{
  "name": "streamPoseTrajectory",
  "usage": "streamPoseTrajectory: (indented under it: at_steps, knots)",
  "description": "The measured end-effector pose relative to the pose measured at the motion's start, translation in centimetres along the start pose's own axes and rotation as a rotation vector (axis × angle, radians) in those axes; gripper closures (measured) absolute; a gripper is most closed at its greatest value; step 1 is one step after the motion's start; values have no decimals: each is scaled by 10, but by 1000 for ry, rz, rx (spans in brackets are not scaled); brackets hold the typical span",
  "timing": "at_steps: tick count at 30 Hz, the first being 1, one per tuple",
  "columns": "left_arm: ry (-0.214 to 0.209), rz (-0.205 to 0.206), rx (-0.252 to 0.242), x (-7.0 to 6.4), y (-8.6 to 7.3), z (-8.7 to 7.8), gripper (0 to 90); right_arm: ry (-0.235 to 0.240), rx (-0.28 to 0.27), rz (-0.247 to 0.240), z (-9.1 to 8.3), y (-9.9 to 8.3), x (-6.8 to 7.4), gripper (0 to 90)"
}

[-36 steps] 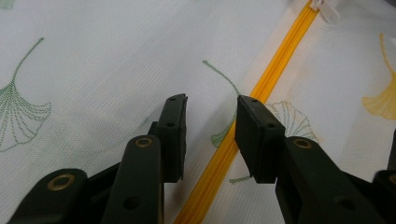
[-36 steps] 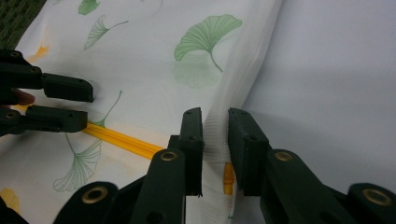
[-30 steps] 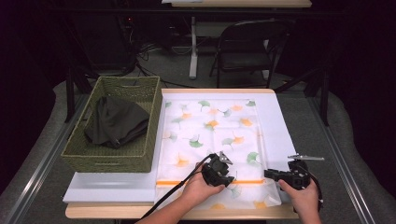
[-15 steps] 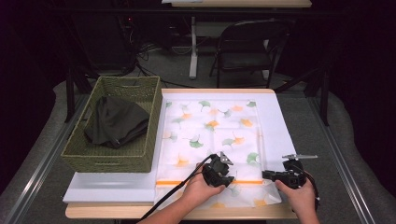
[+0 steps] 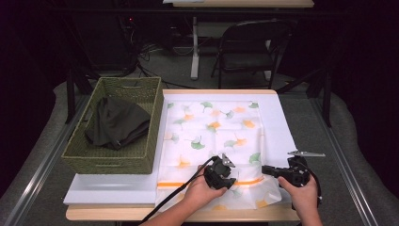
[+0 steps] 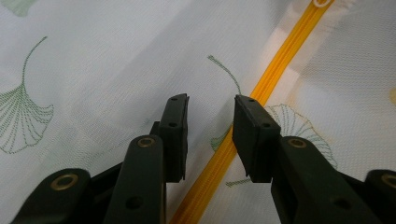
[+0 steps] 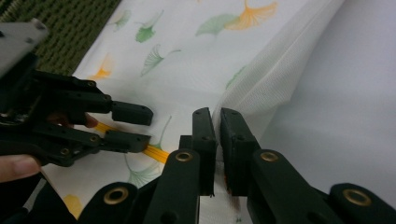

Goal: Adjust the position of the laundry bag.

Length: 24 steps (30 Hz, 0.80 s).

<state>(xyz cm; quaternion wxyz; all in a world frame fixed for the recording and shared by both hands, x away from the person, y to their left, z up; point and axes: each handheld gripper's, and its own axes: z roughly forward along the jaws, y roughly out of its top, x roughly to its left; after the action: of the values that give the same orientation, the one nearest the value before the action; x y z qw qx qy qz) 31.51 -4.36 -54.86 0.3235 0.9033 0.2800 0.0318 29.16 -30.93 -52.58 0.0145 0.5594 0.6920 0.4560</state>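
Right gripper point(image 7: 217, 154): jaws pinched on the right edge of the leaf-print mesh cloth point(image 5: 211, 136), at its orange band point(image 6: 261, 88). Left gripper point(image 6: 210, 140): jaws parted, empty, poised over the same band, which ran lengthwise between them. Cloth lay flat on the white board point(image 5: 282, 132), long axis away from the person. Wicker basket point(image 5: 80, 155) stood left of the cloth, holding a dark garment point(image 5: 115, 122).

White mesh cloth point(image 5: 211, 132) printed with green and orange ginkgo leaves, crossed by 1 orange stripe point(image 5: 188, 183); olive woven basket point(image 5: 113, 157) holding dark grey fabric point(image 5: 115, 123); black gripper jaws.
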Motion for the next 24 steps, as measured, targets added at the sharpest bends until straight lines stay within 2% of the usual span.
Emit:
streamPoseTrajectory:
  at_steps: [5, 8, 19, 24]
  knots:
    - [0, -2, -5, 0, -1, 0, 658, 24, -29, -15, -2, 5, 8, 848]
    - [-2, -2, -8, 1, -1, 0, 658, 23, -21, -27, -1, 6, 11, 848]
    - [-5, -14, -15, 0, -2, 0, 665, 46, -42, -46, -3, 11, 20, 848]
    - [-1, -19, -19, 1, -2, 0, 664, 45, -46, -53, -2, 11, 20, 848]
